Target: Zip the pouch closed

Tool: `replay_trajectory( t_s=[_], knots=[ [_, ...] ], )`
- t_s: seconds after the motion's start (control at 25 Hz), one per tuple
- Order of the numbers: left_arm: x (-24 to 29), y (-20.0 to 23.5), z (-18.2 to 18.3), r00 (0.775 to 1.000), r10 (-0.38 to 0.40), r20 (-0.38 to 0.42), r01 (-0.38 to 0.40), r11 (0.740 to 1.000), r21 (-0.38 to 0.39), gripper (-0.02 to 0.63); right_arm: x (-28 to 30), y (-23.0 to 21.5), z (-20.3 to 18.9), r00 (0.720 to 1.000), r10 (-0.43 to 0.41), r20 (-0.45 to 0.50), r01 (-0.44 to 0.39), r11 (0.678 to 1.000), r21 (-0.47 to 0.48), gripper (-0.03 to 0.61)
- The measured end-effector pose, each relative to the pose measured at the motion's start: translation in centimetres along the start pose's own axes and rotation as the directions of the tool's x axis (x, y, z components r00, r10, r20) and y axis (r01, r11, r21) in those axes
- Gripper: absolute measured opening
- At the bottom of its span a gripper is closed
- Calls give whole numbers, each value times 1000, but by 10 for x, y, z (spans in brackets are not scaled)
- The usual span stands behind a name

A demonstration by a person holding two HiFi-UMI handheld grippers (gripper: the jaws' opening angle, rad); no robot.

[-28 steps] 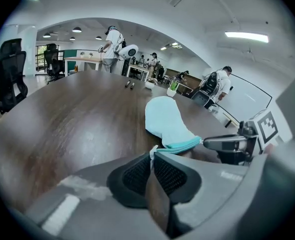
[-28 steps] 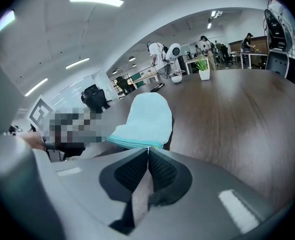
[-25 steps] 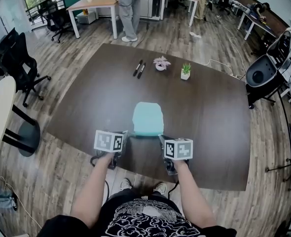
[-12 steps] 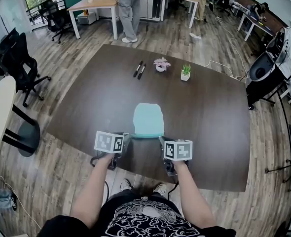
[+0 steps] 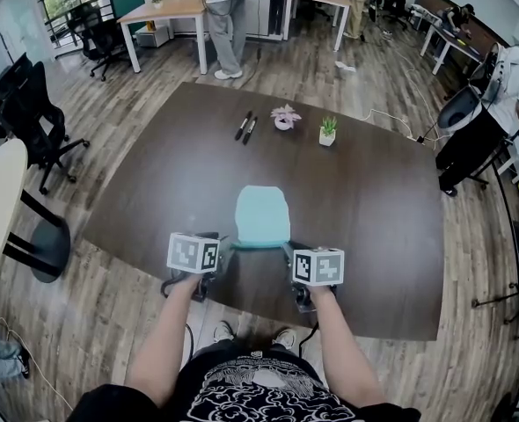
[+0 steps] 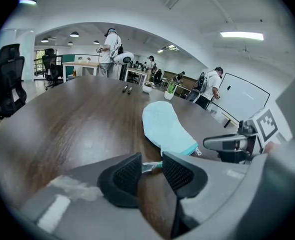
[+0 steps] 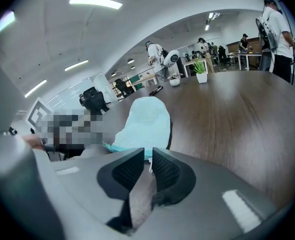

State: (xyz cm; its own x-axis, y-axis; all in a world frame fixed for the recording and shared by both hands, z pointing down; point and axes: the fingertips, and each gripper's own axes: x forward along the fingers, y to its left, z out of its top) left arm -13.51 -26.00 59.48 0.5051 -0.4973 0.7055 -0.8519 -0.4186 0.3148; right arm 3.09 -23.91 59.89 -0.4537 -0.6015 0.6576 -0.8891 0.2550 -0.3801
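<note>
At the table edge, left gripper and right gripper, whose jaws have just been opening, loosely straddle both ends of the teal pouch. Release seems underway, and backing off looks next.

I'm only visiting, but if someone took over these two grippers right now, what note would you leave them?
Left gripper: open, jaws have just been opening; the pouch's teal end tab lies loose between them.
Right gripper: open only slightly, also just been opening; the white zip pull sits in the gap.
Pouch: flat on the table, its near edge between both grippers.
Done: the zip looks run to its right end, apparently closed.
Left: check the seam, then back both grippers away.
</note>
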Motion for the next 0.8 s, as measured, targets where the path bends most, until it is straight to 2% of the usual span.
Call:
replay_trajectory(
  t_s=[0.8],
  knots=[
    [-31, -34, 91, 984, -56, 168, 37, 993, 115, 143, -42, 10, 81, 986, -1, 165, 17, 995, -95, 49]
  ],
)
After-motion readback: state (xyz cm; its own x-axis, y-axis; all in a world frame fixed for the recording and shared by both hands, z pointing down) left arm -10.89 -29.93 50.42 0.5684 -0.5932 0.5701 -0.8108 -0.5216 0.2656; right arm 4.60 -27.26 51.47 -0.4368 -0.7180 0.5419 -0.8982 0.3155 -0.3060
